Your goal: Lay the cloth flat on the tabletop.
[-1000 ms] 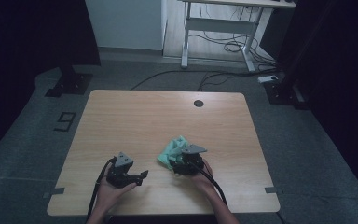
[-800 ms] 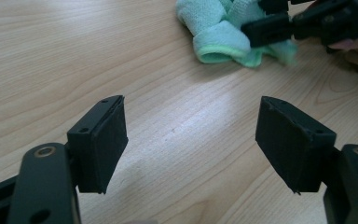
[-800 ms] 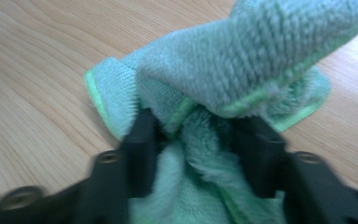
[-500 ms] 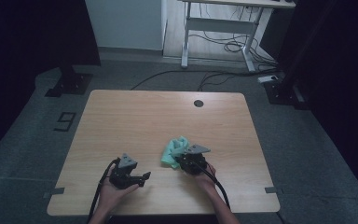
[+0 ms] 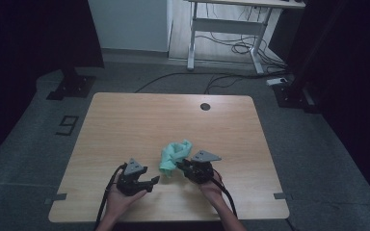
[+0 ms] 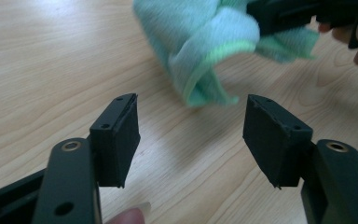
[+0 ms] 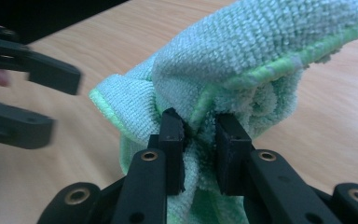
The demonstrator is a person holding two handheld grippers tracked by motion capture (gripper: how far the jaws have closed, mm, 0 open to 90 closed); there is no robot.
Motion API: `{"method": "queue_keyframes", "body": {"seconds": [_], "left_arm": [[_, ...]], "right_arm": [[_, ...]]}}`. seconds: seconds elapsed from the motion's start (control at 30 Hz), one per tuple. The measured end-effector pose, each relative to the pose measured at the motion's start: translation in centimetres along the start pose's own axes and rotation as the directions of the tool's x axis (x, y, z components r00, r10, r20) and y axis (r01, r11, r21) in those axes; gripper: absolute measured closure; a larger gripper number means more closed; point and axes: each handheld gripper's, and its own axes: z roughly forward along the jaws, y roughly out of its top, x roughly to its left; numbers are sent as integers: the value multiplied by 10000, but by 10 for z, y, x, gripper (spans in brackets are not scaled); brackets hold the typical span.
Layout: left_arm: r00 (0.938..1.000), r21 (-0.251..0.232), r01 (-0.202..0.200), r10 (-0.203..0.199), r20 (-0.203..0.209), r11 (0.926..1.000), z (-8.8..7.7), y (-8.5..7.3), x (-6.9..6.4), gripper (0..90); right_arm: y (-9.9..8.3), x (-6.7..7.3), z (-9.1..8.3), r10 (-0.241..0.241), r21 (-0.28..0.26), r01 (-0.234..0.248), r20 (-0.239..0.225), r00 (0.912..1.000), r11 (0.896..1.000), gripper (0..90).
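The green cloth (image 5: 174,155) lies bunched on the near half of the wooden table (image 5: 139,120), a little right of the middle, well in from every edge. The far half of the table is bare wood up to a small round dark hole (image 5: 205,106) near the far edge, and open wood also runs out to the left and right sides. Toward the person, a strip of bare table separates the grippers from the near edge.

The cloth is a pale mint microfibre with a looped, nubbly pile and a brighter green stitched hem (the hem shows clearly in the right gripper view (image 7: 261,70)). It is gathered into soft folds, one end drooping to the wood.

The right gripper (image 5: 185,166) pinches a fold of the cloth; in its own view (image 7: 200,135) the pads press the fabric from both sides. The left gripper (image 5: 155,180) rests just beside the cloth's near end, apart from it. Its jaws stand spread in its own view (image 6: 191,135), having just been closing a little, with nothing between them but bare wood.
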Motion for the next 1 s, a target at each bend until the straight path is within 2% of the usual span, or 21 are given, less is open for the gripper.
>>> {"method": "queue_keyframes", "body": {"seconds": [0.17, 0.3, 0.47, 0.67, 1.0], "left_arm": [[9998, 31, -203, 203, -34, 9998, 4, 0, -3, 429], [9996, -147, -263, 262, -92, 9995, 5, -1, -3, 540], [9993, -382, -322, 315, -185, 9988, 1, -2, -2, 681], [9991, -469, -415, 419, 78, 9980, -2, -3, -2, 870], [9974, -679, -664, 682, 249, 9955, -10, 0, -4, 892]], "right_arm": [[-1, 12, -1, -152, -29, 151, -339, 9993, 9999, 752], [3, 18, -6, -184, -131, 176, -597, 9980, 9998, 751], [5, 23, -13, -387, -284, 372, -550, 9977, 9989, 749], [7, 23, -17, -346, -264, 328, -727, 9968, 9991, 745], [10, 19, -28, -223, -277, 199, -900, 9957, 9994, 735]]}}
